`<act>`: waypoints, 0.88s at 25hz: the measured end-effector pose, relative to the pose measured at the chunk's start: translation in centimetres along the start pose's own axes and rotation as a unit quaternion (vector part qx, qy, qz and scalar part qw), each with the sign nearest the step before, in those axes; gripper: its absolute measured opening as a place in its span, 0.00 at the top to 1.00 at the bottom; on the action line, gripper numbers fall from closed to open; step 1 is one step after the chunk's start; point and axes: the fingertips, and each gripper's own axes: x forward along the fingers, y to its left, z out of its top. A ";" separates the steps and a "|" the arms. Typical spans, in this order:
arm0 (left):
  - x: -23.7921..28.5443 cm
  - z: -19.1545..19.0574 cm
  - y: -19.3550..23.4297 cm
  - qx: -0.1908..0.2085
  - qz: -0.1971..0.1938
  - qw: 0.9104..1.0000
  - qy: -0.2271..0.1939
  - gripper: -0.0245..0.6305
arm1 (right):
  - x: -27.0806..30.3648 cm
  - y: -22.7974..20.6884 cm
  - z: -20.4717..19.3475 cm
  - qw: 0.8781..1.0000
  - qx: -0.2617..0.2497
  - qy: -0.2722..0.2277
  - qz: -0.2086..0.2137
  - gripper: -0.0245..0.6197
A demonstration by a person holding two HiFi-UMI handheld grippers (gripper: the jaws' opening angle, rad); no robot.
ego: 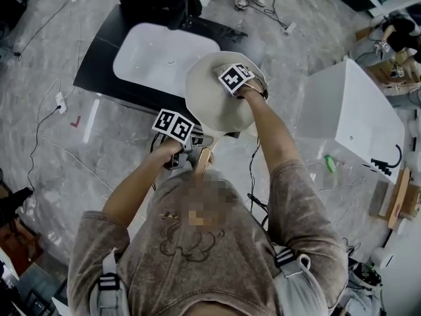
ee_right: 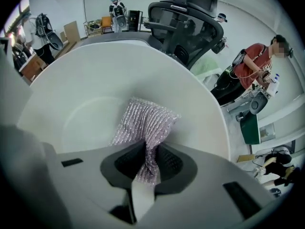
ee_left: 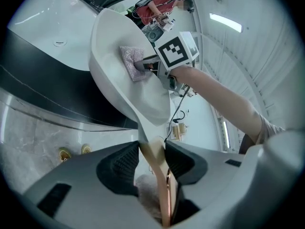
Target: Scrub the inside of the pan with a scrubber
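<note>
Over a grey marbled floor (ego: 46, 110), as the head view shows it, a person in a brown T-shirt holds a two-jaw gripper in each hand, and both meet at a cream-white pan (ego: 210, 104). The pan is held up off any surface in front of the person's chest. Its far rim overlaps the near edge of a black counter (ego: 99, 64) that carries a white basin (ego: 158, 54). The left gripper (ego: 196, 151) is at the near side of the pan, its jaws closed partway onto the pan's light wooden handle (ego: 204, 160). The left gripper view shows both dark ribbed pads pressing the handle from either side, with the pan tilted and its hollow turned toward the other gripper. The right gripper (ego: 248, 92), marker cube on top, points steeply down into the pan. The right gripper view shows its jaws pinched nearly together on a silvery-pink mesh scrubber (ee_right: 145, 123), which bunches between the pads and fans out beyond them against the pan's inner surface. A white box-like cabinet (ego: 355, 110) stands on the floor to the person's right, well apart from the pan. Beyond the pan's rim, the right gripper view shows a black office chair (ee_right: 188, 20) and a person in a red top (ee_right: 250, 61).
</note>
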 end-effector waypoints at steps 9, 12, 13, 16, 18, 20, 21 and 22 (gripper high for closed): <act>0.0 0.1 0.0 -0.002 0.001 1.000 -0.005 0.68 | 0.0 0.8 -3.2 0.997 -0.031 0.061 0.026 0.84; 0.0 0.2 -0.1 -0.002 0.002 1.000 -0.009 0.68 | -0.6 2.0 -4.6 0.995 -0.035 0.084 0.051 0.84; 0.0 0.2 0.0 -0.002 0.002 1.000 -0.010 0.68 | -1.0 2.5 -5.2 0.993 -0.036 0.095 0.060 0.84; 0.0 0.2 0.1 -0.002 0.005 1.000 -0.010 0.68 | -1.7 5.4 -6.5 0.987 -0.035 0.109 0.113 0.84; -0.1 0.2 0.1 -0.003 0.007 1.000 -0.009 0.68 | -2.2 6.9 -7.0 0.984 -0.037 0.115 0.132 0.84; -0.1 0.2 0.1 -0.003 0.009 1.000 -0.008 0.68 | -2.5 8.3 -7.1 0.982 -0.041 0.114 0.143 0.84; 0.0 0.2 0.1 -0.003 0.009 1.000 -0.008 0.68 | -2.5 9.0 -7.0 0.981 -0.042 0.109 0.152 0.84; 0.0 0.2 0.1 -0.002 0.010 1.000 -0.007 0.68 | -2.5 9.8 -6.8 0.980 -0.041 0.104 0.163 0.84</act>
